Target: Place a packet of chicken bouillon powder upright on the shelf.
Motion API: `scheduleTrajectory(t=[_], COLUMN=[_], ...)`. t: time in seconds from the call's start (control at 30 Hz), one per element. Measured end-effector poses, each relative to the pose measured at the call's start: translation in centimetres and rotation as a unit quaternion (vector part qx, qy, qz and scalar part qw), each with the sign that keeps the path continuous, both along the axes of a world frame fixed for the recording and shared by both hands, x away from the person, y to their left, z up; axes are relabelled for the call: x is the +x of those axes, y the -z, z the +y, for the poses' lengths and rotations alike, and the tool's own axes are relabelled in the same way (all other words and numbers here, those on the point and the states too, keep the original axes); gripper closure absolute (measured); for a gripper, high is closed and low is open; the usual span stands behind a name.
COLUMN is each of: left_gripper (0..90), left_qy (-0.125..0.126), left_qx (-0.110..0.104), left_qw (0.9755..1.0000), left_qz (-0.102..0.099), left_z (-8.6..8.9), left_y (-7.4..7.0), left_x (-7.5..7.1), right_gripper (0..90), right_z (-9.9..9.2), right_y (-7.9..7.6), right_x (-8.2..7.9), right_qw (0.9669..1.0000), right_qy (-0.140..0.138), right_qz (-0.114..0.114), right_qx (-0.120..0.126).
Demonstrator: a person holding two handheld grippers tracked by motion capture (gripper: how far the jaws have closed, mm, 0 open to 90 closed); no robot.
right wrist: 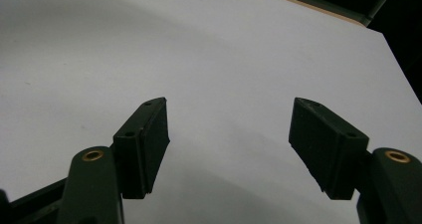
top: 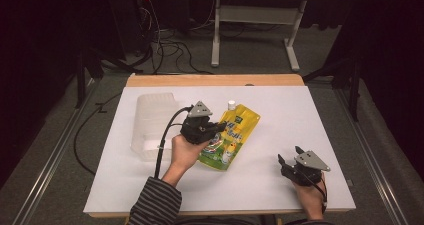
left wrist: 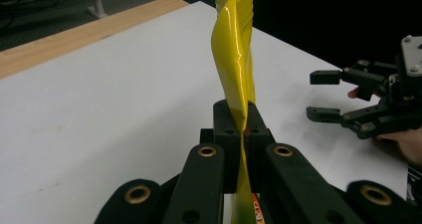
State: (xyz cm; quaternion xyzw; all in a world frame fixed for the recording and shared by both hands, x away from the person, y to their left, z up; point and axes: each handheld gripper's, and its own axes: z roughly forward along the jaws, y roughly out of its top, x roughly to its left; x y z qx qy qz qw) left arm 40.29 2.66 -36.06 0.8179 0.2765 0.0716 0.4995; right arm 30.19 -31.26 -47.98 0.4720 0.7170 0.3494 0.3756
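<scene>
- Your left gripper (left wrist: pixel 244 129) has its jaws clamped on the pouch (top: pixel 231 135), long axis toward 1 o'clock.
- Your right gripper (top: pixel 290 157) waits at 4 o'clock, jaws wide, empty.

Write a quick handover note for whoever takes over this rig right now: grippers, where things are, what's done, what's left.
Left gripper: shut on the yellow pouch, pinching its edge, mid-table.
Right gripper: open, holding nothing, near the table's right front.
Clear bin: left of the pouch, looks empty.
Done: pouch grasped.
Left: probably move the pouch into the bin, then release.
</scene>
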Motion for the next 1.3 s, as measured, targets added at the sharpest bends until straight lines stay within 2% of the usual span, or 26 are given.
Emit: scheduleTrajectory(t=[0.53, 0.73, 0.8, 0.9, 1.07, 1.3], left_gripper=[89.4, 89.4, 89.4, 89.4, 89.4, 89.4], left_qy=[-0.019, -0.030, -0.037, -0.042, -0.052, -0.073], left_qx=[-0.030, -0.031, -0.035, -0.041, -0.038, -0.047], left_qw=[0.9992, 0.9986, 0.9979, 0.9975, 0.9969, 0.9943], left_qz=[-0.017, -0.030, -0.039, -0.039, -0.046, -0.061], left_z=[2.2, 3.3, 3.9, 4.4, 5.0, 6.8], left_y=[-2.5, -3.5, -3.9, -4.1, -4.4, -5.2], left_x=[0.3, 0.4, 0.3, 0.4, 0.3, 0.0], right_gripper=[32.2, 32.2, 32.3, 32.3, 32.2, 32.3], right_z=[0.0, 0.0, 0.0, 0.0, 0.0, 0.0], right_y=[0.0, 0.0, 0.0, 0.0, 0.0, 0.0], right_x=[0.0, 0.0, -0.1, 0.0, 0.0, 0.0], right_qw=[1.0000, 1.0000, 1.0000, 1.0000, 1.0000, 1.0000], right_qy=[0.003, -0.001, 0.001, 0.003, 0.001, 0.000], right_qz=[-0.001, -0.001, -0.002, -0.001, 0.000, 0.000], right_qx=[0.003, -0.001, 0.000, 0.000, 0.000, -0.001])
